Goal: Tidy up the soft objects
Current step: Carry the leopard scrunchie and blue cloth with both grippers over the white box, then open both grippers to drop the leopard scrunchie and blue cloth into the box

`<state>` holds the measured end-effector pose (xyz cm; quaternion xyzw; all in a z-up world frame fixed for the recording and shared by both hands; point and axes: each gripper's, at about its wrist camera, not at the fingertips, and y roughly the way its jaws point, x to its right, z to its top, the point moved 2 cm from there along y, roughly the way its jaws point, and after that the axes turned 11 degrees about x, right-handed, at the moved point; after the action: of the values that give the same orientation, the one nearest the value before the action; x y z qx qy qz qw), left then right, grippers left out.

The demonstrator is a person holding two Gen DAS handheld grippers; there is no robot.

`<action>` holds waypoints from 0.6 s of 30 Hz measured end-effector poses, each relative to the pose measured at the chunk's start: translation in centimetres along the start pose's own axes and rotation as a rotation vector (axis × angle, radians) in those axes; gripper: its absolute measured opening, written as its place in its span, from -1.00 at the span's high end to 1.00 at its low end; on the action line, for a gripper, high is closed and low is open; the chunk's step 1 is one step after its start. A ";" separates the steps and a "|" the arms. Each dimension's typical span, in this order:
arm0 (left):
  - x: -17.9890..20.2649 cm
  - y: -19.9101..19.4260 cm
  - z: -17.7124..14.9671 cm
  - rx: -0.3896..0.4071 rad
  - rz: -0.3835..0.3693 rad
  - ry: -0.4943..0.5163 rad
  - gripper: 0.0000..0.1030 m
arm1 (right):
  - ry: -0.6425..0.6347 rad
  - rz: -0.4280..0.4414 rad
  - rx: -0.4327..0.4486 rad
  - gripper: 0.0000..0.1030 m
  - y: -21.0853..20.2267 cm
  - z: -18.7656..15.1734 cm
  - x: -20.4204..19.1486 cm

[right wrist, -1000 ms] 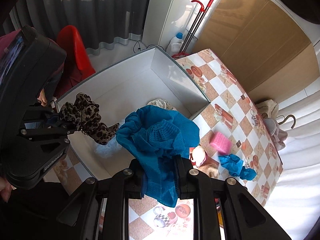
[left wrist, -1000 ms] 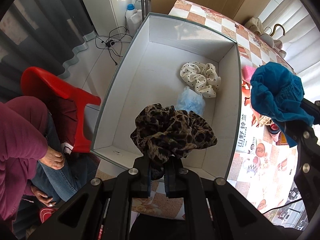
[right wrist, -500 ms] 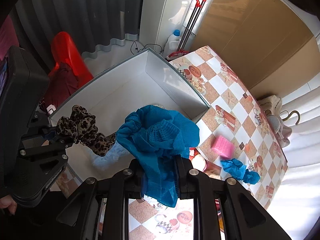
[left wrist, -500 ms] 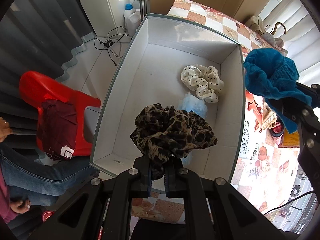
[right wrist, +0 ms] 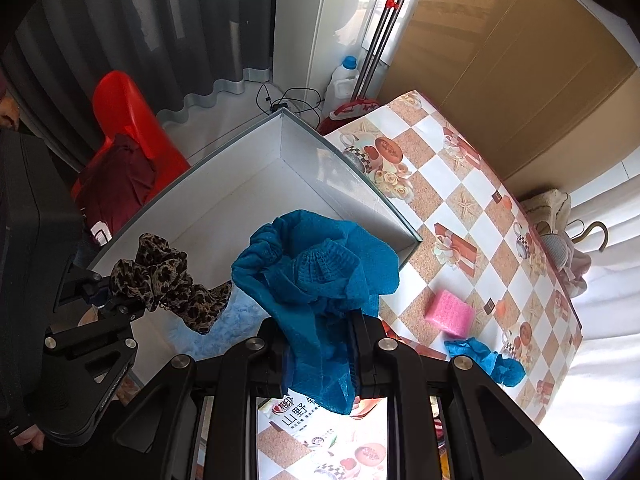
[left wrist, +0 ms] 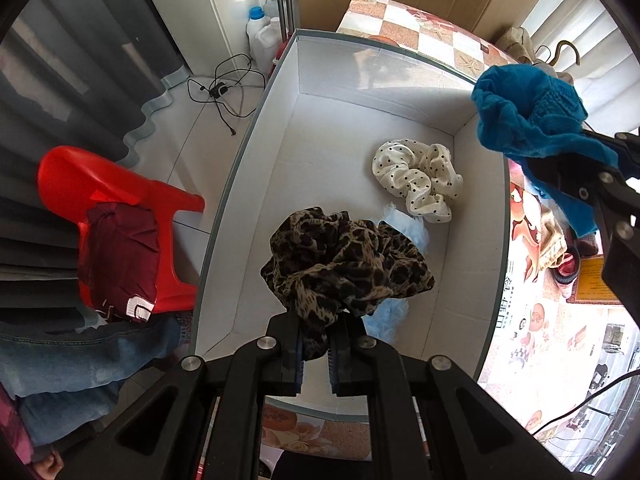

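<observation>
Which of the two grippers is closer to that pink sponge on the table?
Right. The right gripper, shut on the blue knit cloth, hangs over the box's edge, beside the pink sponge. The left gripper, holding the leopard scrunchie, is across the box.

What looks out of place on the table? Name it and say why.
Nothing looks damaged or spilled. The pink sponge and a crumpled blue cloth lie loose on the checkered tablecloth, outside the white box that already holds the polka-dot scrunchie.

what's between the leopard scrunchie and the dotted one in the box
A pale blue fluffy piece lies on the box floor between the held leopard scrunchie and the dotted scrunchie, shown in the left wrist view.
</observation>
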<state>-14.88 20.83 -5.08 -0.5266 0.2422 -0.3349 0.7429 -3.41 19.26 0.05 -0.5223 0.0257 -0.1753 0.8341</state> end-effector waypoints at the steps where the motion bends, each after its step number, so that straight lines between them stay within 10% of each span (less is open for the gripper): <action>1: 0.0 0.0 0.0 0.000 0.002 0.003 0.81 | 0.003 0.000 0.000 0.57 0.1 0.2 0.1; 15: 0.6 0.1 0.1 -0.005 0.000 0.020 0.77 | 0.032 -0.003 0.015 0.56 0.4 1.7 0.8; 18: 0.6 0.2 0.3 -0.008 0.014 0.023 0.50 | 0.051 0.027 0.015 0.13 0.2 1.9 0.9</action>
<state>-14.20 20.64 -5.21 -0.5239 0.2558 -0.3350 0.7402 -2.10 20.68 0.84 -0.5108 0.0528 -0.1774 0.8395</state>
